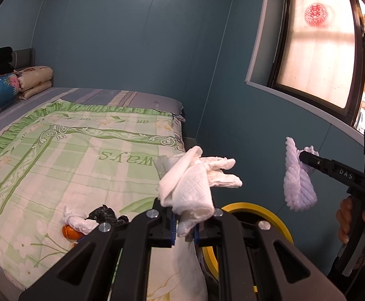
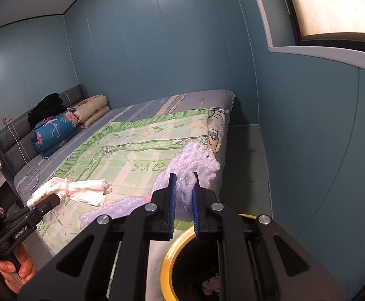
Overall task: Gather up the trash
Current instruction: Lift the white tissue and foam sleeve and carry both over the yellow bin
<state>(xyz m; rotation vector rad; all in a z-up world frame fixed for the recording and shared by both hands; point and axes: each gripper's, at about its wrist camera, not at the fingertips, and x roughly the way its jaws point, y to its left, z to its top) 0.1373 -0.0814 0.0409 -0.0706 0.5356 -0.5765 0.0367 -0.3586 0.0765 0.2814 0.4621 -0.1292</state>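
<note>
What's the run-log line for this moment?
left gripper: shut on tissue | right gripper: shut on foam net | bin: below both | bed: tissue, black bag, orange left

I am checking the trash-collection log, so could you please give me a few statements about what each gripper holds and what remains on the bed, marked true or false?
1. The left gripper is shut on white tissue. True.
2. The right gripper is open and holds nothing. False: it is shut on a white foam net.
3. The bin has a yellow rim. True.
4. The bed holds no trash. False: crumpled tissue, a black bag and something orange lie on it.
</note>
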